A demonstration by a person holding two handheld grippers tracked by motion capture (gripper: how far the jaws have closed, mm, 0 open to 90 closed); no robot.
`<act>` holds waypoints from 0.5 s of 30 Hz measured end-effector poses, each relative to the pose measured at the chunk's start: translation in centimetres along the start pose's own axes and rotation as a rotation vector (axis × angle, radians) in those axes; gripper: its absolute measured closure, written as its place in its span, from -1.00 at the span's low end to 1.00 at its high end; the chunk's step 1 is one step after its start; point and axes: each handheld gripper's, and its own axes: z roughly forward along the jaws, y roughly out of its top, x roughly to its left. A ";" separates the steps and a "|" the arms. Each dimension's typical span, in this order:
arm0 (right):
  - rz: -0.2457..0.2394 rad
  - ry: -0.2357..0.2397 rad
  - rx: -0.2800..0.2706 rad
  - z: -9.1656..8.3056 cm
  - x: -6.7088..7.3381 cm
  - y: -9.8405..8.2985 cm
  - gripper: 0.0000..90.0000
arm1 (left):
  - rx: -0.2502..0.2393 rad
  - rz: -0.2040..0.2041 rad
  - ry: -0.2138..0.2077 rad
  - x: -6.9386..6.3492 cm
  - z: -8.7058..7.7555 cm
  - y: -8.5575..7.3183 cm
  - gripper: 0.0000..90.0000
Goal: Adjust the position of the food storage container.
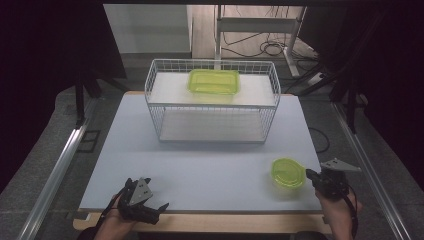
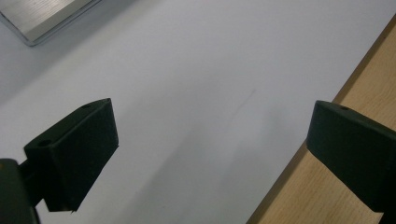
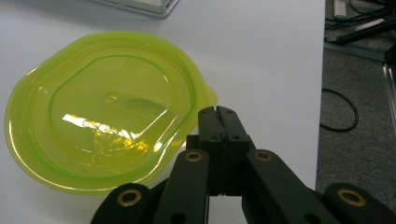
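The white table [image 1: 200,170] carries a white wire basket [image 1: 212,100] set toward its far side, standing on its own shelf board. Inside the basket, on the upper level toward the back, lies a rectangular green container [image 1: 214,81].

Near the table's front right corner sits a round green lid [image 1: 288,172], translucent, lying flat on the surface with a small tab on its rim. In the right gripper view the lid [image 3: 102,107] lies to the left, and the tab points toward the jaws.

Right gripper [image 1: 312,175]: held at the table's right edge, just beside the lid. In its own view the right gripper [image 3: 219,112] has its jaws pressed together, pad against pad, with nothing between them. The tips stand just beside the lid's tab; whether they touch the rim cannot be told.

Left gripper [image 1: 160,206]: held at the front left edge of the table, well apart from the lid. In its own view the left gripper [image 2: 210,140] has its jaws spread wide, with bare table top and the wooden edge [image 2: 327,196] showing between them. It holds and touches nothing.
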 end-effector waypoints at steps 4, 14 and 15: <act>-0.002 -0.003 0.005 0.2 0.1 0.0 0.98 | 0.002 0.001 -0.001 -0.1 0.1 0.0 -0.95; -0.021 0.031 0.016 0.9 1.2 0.4 0.98 | 0.003 -0.002 0.001 0.0 0.1 0.0 -0.95; -0.025 0.033 0.018 1.0 1.3 0.5 0.98 | 0.003 -0.002 0.001 0.0 0.1 0.0 -0.95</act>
